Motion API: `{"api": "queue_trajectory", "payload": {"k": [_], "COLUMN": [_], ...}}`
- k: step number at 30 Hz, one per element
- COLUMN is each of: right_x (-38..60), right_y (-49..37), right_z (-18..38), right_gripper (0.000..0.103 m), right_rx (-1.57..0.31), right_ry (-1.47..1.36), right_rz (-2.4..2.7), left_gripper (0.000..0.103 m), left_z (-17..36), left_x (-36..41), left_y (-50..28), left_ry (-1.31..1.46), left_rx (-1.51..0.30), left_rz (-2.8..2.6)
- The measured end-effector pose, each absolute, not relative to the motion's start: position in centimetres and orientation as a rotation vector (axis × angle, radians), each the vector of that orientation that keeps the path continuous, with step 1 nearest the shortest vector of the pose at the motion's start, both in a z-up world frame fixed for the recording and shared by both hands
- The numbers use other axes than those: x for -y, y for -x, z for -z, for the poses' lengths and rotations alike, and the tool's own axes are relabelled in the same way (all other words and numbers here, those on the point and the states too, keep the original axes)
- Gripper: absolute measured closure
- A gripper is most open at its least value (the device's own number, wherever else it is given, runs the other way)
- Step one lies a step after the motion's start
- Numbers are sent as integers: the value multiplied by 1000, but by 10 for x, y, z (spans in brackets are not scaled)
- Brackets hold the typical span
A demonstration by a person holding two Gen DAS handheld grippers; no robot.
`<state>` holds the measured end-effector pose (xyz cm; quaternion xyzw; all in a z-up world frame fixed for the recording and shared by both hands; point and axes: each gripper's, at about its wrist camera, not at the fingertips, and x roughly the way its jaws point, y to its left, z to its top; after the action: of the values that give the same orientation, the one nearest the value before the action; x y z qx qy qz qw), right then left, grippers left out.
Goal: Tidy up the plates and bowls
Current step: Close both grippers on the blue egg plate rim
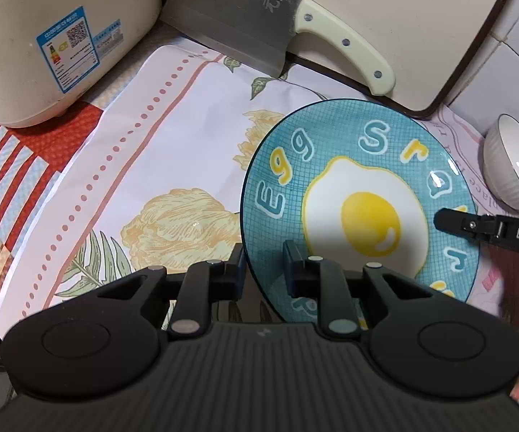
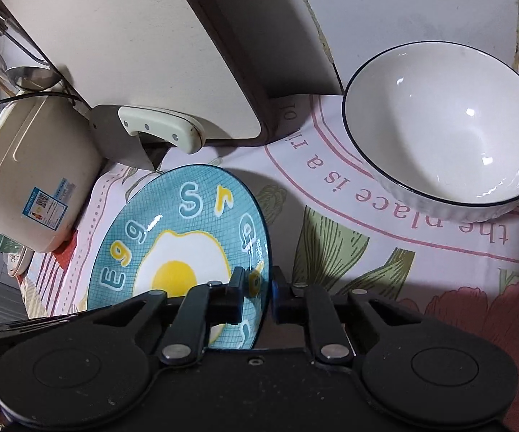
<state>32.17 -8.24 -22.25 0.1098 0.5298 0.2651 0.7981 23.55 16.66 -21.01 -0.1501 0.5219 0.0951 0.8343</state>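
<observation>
**Both tools on the egg plate**

The left tool (image 1: 263, 270) and right tool (image 2: 257, 295) are each pinching opposite rims of the round teal fried-egg-patterned plate (image 1: 360, 165), tilting it over the floral-clothed desk (image 1: 173, 136). Beyond, the white dark-rimmed ribbed bowl (image 2: 446, 122) is sitting near the cream-handled cleaver (image 1: 245, 18).

Your left tool (image 1: 263, 270) straddles the egg plate's (image 1: 360, 208) left rim at lower centre; the right tool (image 1: 450, 221) grips its right rim.

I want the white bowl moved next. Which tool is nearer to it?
Right. The right tool straddles the egg plate's rim on the side facing the white bowl. The left tool straddles the plate's opposite rim, with the plate between it and the bowl.
</observation>
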Motion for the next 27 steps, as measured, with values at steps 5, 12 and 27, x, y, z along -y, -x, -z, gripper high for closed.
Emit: {"api": "queue_trajectory", "payload": {"k": [5, 12, 27], "right_x": [80, 74, 95], "right_y": [-321, -320, -277], "right_z": [223, 218, 161], "right_gripper": [84, 84, 89], "right_rx": [-1132, -1130, -1168], "right_ry": [-224, -193, -187], "right_rz": [-576, -553, -533], "left_gripper": [83, 81, 82], "left_z": [211, 212, 168], "left_x": [-166, -163, -149], "left_y": [-236, -237, -198], "left_ry": [328, 327, 312], "left_rx": [-1106, -1099, -1096], "left_rz": [-214, -231, -136]}}
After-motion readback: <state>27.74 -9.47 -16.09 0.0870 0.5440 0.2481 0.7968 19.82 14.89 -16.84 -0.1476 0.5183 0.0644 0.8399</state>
